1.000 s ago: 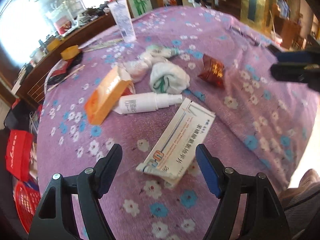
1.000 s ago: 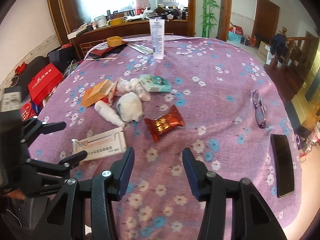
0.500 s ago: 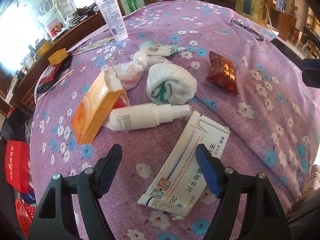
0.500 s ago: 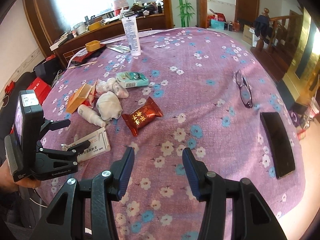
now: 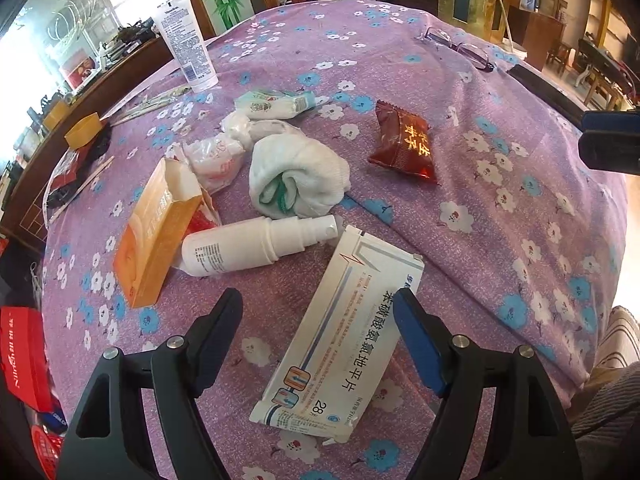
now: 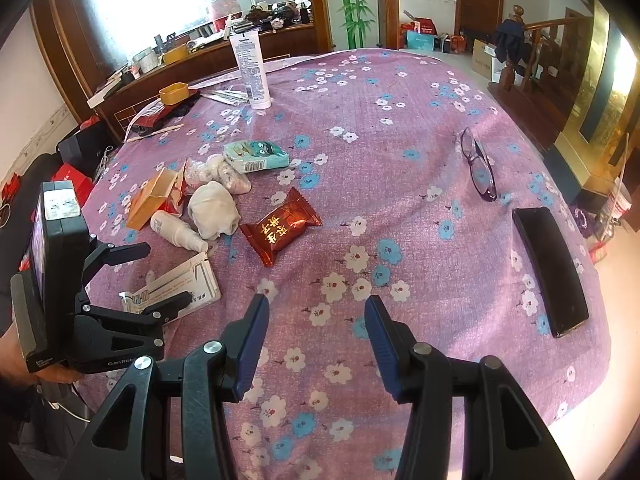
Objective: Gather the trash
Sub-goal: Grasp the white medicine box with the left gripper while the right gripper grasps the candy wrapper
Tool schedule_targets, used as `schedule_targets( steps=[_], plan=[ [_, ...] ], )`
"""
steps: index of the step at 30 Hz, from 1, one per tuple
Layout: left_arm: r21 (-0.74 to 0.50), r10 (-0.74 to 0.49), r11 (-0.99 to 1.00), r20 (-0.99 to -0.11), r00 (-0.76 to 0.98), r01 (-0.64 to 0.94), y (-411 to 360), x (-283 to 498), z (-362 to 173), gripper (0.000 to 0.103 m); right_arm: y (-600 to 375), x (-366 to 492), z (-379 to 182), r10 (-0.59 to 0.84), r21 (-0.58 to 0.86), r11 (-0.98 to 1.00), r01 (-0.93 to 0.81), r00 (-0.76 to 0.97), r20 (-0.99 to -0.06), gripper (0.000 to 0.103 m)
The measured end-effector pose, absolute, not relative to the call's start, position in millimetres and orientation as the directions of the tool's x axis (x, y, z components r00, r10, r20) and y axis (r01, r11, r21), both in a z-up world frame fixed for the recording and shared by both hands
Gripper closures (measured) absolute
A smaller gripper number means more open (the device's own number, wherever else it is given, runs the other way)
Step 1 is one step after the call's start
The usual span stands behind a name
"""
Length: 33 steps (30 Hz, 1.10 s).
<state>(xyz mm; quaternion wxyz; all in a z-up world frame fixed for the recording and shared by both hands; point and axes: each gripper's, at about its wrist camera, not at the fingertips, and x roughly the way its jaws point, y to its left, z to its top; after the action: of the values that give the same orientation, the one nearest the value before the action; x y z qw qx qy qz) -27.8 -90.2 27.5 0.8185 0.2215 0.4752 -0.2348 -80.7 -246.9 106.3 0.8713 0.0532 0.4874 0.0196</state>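
Observation:
Trash lies on the purple flowered tablecloth. A flat white medicine box lies between the open fingers of my left gripper, which hovers over it. Beyond it are a white spray bottle, an orange carton, a balled white cloth, crumpled wrappers, a tissue pack and a red snack packet. My right gripper is open and empty near the front edge, with the red packet ahead of it. The left gripper also shows there.
A tall white lotion tube stands at the far side. Glasses and a black phone lie on the right. A yellow tub and chopsticks are at the back left. Red bags sit on the floor at left.
My left gripper has moved forward and down, so the medicine box now lies between its fingers. My right gripper has shifted a little, with the snack packet closer ahead.

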Motion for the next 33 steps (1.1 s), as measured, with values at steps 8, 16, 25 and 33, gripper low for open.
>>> schedule_targets(
  steps=[8, 16, 25, 33],
  plan=[
    [0.126, -0.193, 0.756, -0.895, 0.403, 0.643, -98, -34, 27, 0.026, -248, -84, 107, 0.078, 0.119, 0.992, 0.045, 0.522, -0.85, 0.05],
    [0.136, -0.178, 0.735, -0.907, 0.383, 0.664, -97, -34, 16, 0.026, -249, -86, 106, 0.079, 0.124, 0.991, 0.051, 0.518, -0.851, 0.05],
    [0.048, -0.217, 0.832, -0.889, 0.404, 0.553, -86, -31, 10, 0.042, -255, -70, 97, 0.166, 0.229, 0.971, 0.069, 0.494, -0.853, 0.05],
    [0.073, -0.192, 0.885, -0.842, 0.504, 0.46, -65, -59, 34, 0.049, -251, -13, 80, 0.28, 0.386, 0.912, 0.14, 0.473, -0.835, 0.05]
  ],
)
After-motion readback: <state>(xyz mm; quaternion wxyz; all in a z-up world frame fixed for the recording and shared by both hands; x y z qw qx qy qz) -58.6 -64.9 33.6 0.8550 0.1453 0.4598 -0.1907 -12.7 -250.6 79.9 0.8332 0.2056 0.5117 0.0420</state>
